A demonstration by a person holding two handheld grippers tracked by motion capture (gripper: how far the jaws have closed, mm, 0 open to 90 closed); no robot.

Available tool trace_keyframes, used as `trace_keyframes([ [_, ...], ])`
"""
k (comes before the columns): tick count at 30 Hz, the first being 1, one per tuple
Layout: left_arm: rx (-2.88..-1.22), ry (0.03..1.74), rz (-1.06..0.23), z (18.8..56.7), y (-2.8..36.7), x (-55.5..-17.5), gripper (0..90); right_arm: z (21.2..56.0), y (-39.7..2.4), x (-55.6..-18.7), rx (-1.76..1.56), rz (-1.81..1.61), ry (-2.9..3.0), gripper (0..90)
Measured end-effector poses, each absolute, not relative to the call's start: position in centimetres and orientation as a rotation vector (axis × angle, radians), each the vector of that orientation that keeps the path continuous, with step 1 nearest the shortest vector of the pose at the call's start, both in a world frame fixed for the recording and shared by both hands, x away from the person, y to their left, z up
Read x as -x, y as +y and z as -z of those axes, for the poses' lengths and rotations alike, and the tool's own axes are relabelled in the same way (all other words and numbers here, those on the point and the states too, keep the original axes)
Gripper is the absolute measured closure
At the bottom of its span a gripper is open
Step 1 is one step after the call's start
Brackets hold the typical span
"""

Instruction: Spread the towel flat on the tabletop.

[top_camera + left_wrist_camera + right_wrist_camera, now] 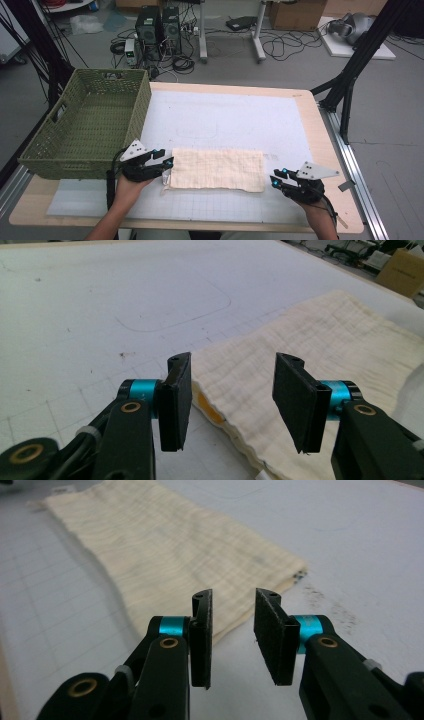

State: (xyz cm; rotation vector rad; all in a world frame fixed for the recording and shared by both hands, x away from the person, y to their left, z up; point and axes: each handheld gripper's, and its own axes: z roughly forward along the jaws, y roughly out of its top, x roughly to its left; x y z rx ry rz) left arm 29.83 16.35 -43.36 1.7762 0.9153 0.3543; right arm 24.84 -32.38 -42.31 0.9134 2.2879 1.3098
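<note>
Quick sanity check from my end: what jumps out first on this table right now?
A folded cream cloth lies flat near the front edge of the white mat, with the left gripper open at its left end and the right gripper open just off its right end. A green woven basket sits at the table's left.

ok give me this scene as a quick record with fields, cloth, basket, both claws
cloth: cream folded cloth lying flat on the white mat, near the table's front
basket: green woven basket at the table's left end, nothing visible inside
left claw: left claw open, jaws around the cloth's left end
right claw: right claw open, just off the cloth's right end, holding nothing
table: wooden table under the mat
</note>
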Motion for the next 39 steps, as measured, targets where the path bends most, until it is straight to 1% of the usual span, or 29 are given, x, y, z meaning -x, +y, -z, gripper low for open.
trace_keyframes([
  [3, -1.807, 0.950, -0.335, 43.6, 15.9, -30.6, 52.2, 42.3, -32.3, -25.4, -0.997, -1.306, 2.239, 68.5],
  [8, -1.864, 1.000, -0.337, 44.1, 15.0, -31.9, 54.7, 42.5, -30.9, -27.3, -1.063, -1.267, 2.220, 67.3],
  [13, -1.901, 1.033, -0.330, 44.9, 14.5, -32.5, 57.8, 43.5, -29.1, -29.6, -1.155, -1.185, 2.256, 61.9],
  [14, -1.909, 1.027, -0.335, 45.0, 14.4, -32.5, 63.1, 43.8, -28.7, -30.2, -1.195, -1.171, 2.262, 60.4],
  [16, -1.937, 1.013, -0.347, 45.1, 14.1, -32.5, 77.2, 44.2, -28.2, -31.0, -1.241, -1.163, 2.283, 58.5],
  [17, -1.943, 1.004, -0.363, 45.1, 14.0, -32.4, 85.9, 44.4, -27.9, -31.4, -1.247, -1.162, 2.294, 60.9],
  [18, -1.947, 1.002, -0.376, 45.0, 13.9, -32.4, 87.1, 44.6, -27.6, -31.6, -1.239, -1.157, 2.304, 68.3],
  [20, -1.941, 1.014, -0.402, 45.0, 14.0, -32.2, 87.7, 44.6, -27.1, -31.7, -1.200, -1.093, 2.314, 86.4],
  [24, -1.918, 1.035, -0.431, 44.9, 14.5, -32.0, 87.7, 44.3, -27.1, -31.9, -1.206, -1.032, 2.251, 87.9],
  [28, -1.941, 1.029, -0.436, 45.0, 14.2, -31.9, 87.7, 44.6, -27.1, -32.2, -1.210, -0.992, 2.234, 87.6],
  [29, -1.945, 1.030, -0.438, 45.0, 14.2, -31.9, 87.4, 44.5, -27.0, -32.2, -1.206, -0.974, 2.232, 86.6],
  [30, -1.939, 1.038, -0.441, 45.0, 14.2, -31.9, 86.0, 44.5, -26.8, -32.2, -1.203, -0.955, 2.229, 82.7],
  [33, -1.913, 1.038, -0.439, 44.7, 14.3, -32.0, 69.8, 44.0, -26.8, -31.9, -1.182, -0.938, 2.214, 70.4],
  [35, -1.880, 1.011, -0.436, 44.3, 14.3, -32.3, 67.6, 43.5, -27.0, -31.9, -1.175, -0.982, 2.185, 63.8],
  [37, -1.876, 1.005, -0.439, 43.9, 14.1, -32.9, 62.9, 43.1, -27.0, -32.4, -1.154, -1.016, 2.177, 52.4],
  [38, -1.860, 1.008, -0.440, 43.6, 14.0, -33.2, 60.2, 42.9, -27.0, -32.7, -1.130, -1.036, 2.177, 49.2],
  [39, -1.852, 1.002, -0.443, 43.4, 14.0, -33.6, 58.5, 42.7, -26.9, -33.0, -1.107, -1.042, 2.180, 48.4],
])
